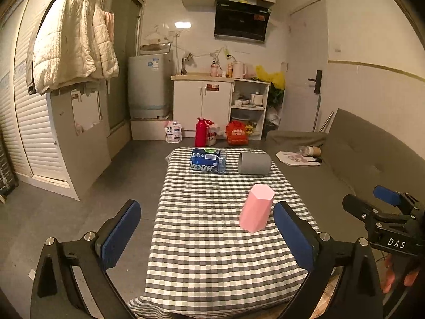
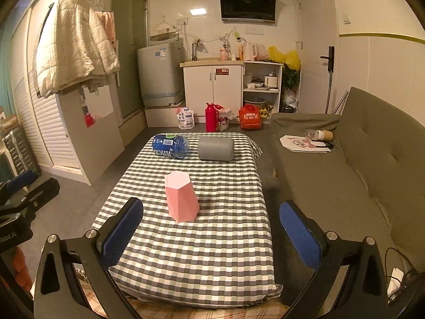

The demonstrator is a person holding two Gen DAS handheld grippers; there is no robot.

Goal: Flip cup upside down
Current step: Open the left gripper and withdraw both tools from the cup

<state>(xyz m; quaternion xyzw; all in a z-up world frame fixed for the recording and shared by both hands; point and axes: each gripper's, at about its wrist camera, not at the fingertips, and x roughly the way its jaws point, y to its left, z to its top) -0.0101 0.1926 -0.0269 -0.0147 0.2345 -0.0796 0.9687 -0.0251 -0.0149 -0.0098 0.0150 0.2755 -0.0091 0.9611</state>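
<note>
A pink faceted cup [image 1: 256,207] stands on the checked tablecloth [image 1: 207,239] with its wide end down and closed narrow end up; it also shows in the right wrist view [image 2: 181,196]. My left gripper [image 1: 207,223] is open and empty, near the table's front edge, the cup just left of its right finger. My right gripper [image 2: 211,222] is open and empty, short of the cup, which sits toward its left finger. The right gripper also shows at the right of the left wrist view [image 1: 382,207].
A blue bottle [image 2: 171,145] and a grey cup [image 2: 215,148] lie on their sides at the table's far end. A grey sofa [image 2: 345,175] runs along the right with papers on it. Floor lies to the left; cabinets and bags stand beyond.
</note>
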